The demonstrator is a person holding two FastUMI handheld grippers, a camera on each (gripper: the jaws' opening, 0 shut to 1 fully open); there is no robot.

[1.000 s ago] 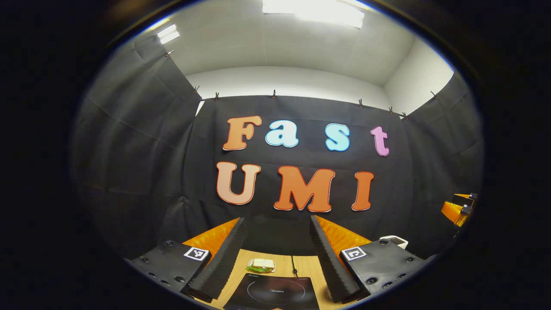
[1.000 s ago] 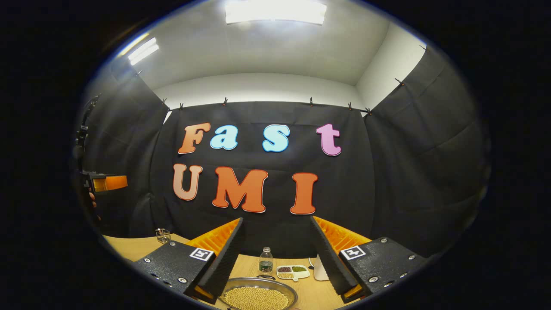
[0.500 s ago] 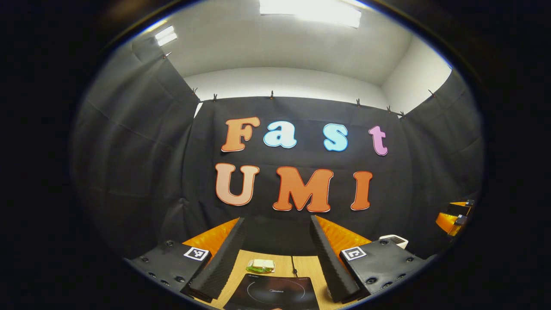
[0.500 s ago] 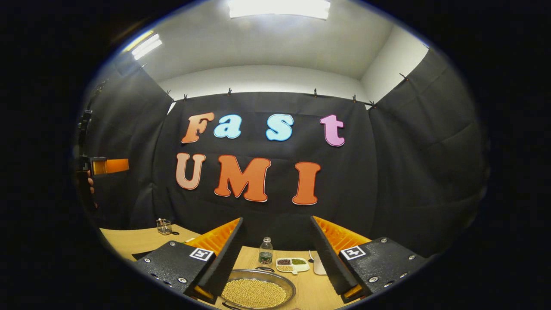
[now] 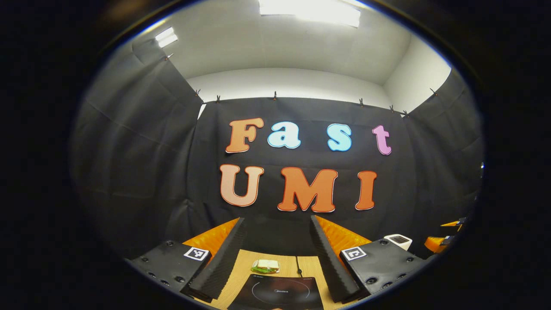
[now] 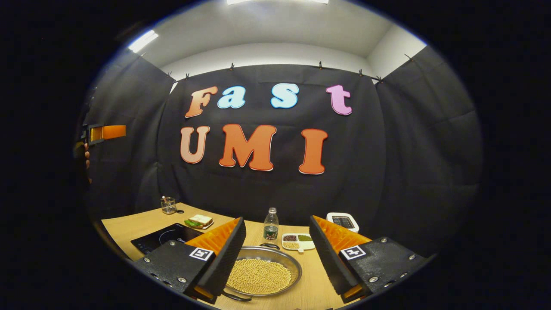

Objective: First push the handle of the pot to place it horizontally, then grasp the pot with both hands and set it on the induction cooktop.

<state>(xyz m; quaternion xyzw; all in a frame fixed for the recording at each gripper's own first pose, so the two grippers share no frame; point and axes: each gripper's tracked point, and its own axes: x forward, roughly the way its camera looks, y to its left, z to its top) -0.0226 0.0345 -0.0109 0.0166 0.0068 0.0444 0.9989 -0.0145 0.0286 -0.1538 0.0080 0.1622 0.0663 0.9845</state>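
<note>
Right gripper (image 6: 275, 258) is wide open, nothing between its 2 fingers, hanging above the table (image 6: 129, 226) and not touching anything. Straight ahead through the gap, and lower down, sits the pot (image 6: 263, 275): a shallow metal pan loaded with yellow beans, resting on the wood. One dark handle (image 6: 234, 296) pokes out at the near left rim, just under the left finger, and a second little loop handle sits at the far rim. Behind the pot there's a small water bottle (image 6: 270, 224), with a white divided dish (image 6: 298, 241) of beans just beside it on the right, and a white box-like gadget (image 6: 343, 221) farther right by the wall. Off to the left of the pot is the black induction cooktop (image 6: 165, 237), lying flat, well apart from the pot. Past that, a sandwich on a plate (image 6: 199, 221) and a small glass (image 6: 168, 205) near the cloth wall. At the far left edge, the other gripper shows up high in the air with a hand (image 6: 86, 155) holding it.

Left gripper (image 5: 275, 258) is also spread open and empty, up in the air. Between its fingers, down below, you get the cooktop (image 5: 277, 293) with the sandwich (image 5: 265, 266) just behind it and a cord running off the back. The white gadget (image 5: 398, 240) peeks over the right finger.
</note>
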